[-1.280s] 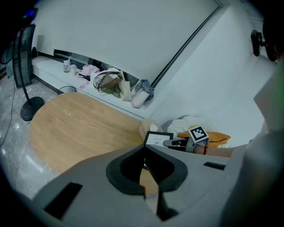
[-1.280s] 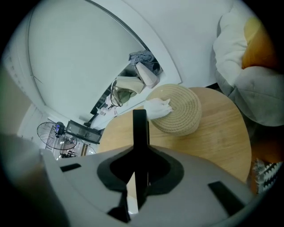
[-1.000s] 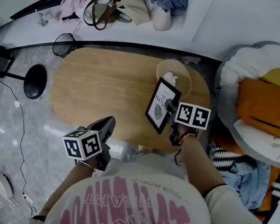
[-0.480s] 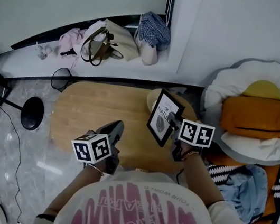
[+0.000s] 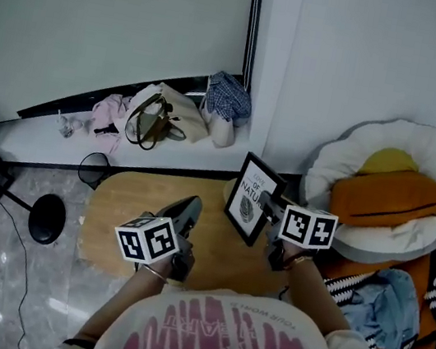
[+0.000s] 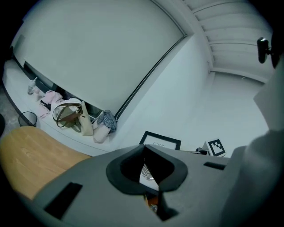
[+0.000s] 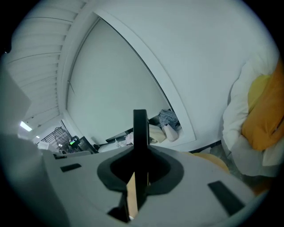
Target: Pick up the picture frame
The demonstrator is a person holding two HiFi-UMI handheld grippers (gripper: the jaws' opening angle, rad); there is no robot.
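Pinching picture frame (image 5: 251, 200) edge above table (image 5: 124, 207).

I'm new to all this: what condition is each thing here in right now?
picture frame: held clear of the table, roughly upright, edge clamped.
right gripper: jaws shut on the picture frame.
left gripper: jaws together, holding nothing.
handbag: slumped on the ledge, untouched.

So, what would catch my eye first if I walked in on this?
Probably the black picture frame, held upright over the wooden table with its edge clamped in the right gripper. Next comes the orange cushion on a white pouf at the right, then the bags heaped on the ledge behind the table. The left gripper is shut on nothing beside the frame.
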